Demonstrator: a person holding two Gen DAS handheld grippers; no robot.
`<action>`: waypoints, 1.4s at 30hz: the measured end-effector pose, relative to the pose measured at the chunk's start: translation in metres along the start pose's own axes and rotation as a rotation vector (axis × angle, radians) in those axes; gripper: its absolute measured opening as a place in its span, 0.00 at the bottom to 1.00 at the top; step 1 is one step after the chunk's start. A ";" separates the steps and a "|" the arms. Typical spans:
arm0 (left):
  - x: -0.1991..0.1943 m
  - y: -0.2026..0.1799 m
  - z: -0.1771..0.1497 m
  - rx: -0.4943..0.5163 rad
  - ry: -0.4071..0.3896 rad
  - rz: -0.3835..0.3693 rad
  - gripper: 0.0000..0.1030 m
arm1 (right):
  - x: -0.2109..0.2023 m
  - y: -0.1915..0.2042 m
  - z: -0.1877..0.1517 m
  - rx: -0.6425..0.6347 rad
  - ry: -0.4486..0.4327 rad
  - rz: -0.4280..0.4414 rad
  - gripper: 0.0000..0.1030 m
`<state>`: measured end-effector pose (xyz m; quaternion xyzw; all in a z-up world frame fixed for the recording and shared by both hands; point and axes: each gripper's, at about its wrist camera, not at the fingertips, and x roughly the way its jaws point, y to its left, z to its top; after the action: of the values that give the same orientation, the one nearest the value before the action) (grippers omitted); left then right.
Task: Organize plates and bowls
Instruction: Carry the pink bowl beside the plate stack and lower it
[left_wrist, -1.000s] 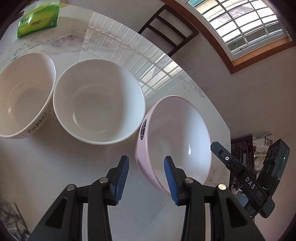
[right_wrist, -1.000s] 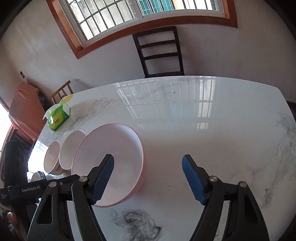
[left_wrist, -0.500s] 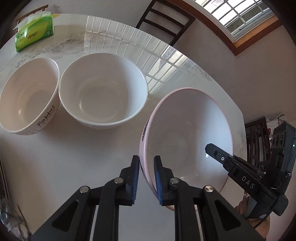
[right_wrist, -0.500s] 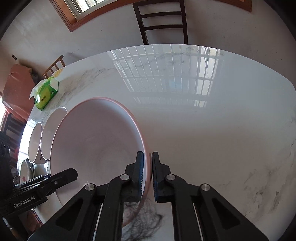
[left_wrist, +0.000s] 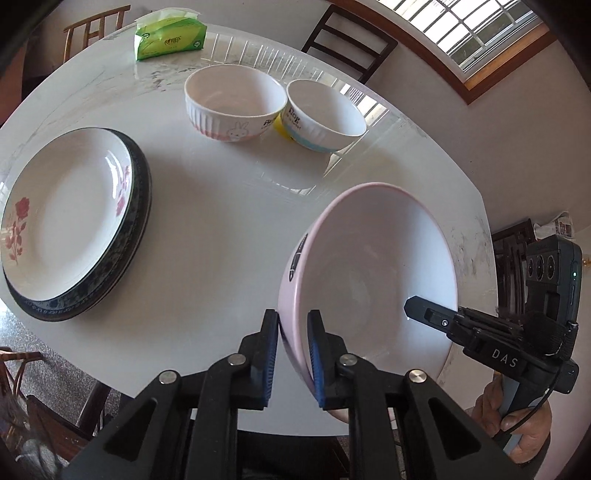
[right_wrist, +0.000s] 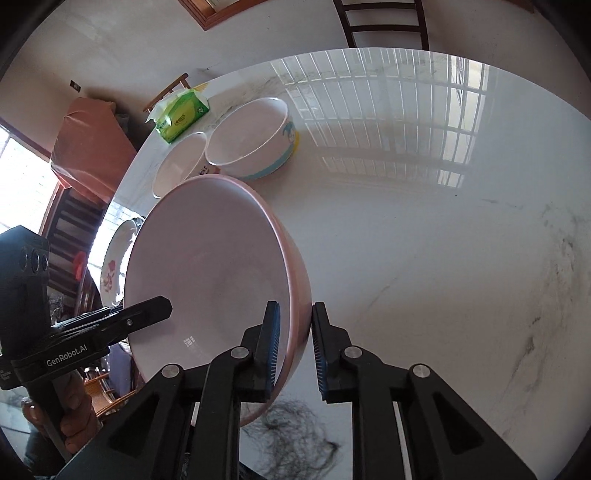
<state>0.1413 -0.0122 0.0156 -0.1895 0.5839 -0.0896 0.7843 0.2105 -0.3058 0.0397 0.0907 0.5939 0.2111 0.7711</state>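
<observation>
A big pink bowl (left_wrist: 373, 273) is lifted off the white marble table (left_wrist: 221, 229) and tilted. My left gripper (left_wrist: 291, 354) is shut on its near left rim. My right gripper (right_wrist: 294, 350) is shut on the opposite rim of the same bowl (right_wrist: 210, 273). Two smaller bowls stand side by side at the far side: a rabbit-print bowl (left_wrist: 234, 103) and a blue-and-yellow banded bowl (left_wrist: 325, 114). A stack of plates (left_wrist: 70, 221) lies at the left, a rose-print plate on top.
A green tissue pack (left_wrist: 170, 35) lies at the table's far edge. Dark wooden chairs (left_wrist: 351, 40) stand behind the table. A tangle of dark hair or thread (right_wrist: 291, 439) lies on the table near its front edge, below the right gripper.
Both grippers, open a second ago, closed on the pink bowl's rim and lifted it up and back off the table. The two small bowls now look farther away and the plate stack has come into view.
</observation>
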 end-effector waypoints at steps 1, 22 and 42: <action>-0.004 0.007 -0.005 -0.005 0.000 0.004 0.16 | 0.002 0.009 -0.008 -0.005 0.009 0.012 0.16; 0.001 0.057 -0.009 -0.032 -0.023 0.061 0.16 | 0.057 0.090 -0.052 -0.020 0.136 -0.010 0.17; -0.025 0.041 -0.015 0.182 -0.336 0.255 0.22 | 0.027 0.099 -0.060 -0.071 -0.098 -0.008 0.37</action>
<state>0.1158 0.0316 0.0170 -0.0550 0.4539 -0.0093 0.8893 0.1375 -0.2122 0.0379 0.0710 0.5476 0.2243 0.8029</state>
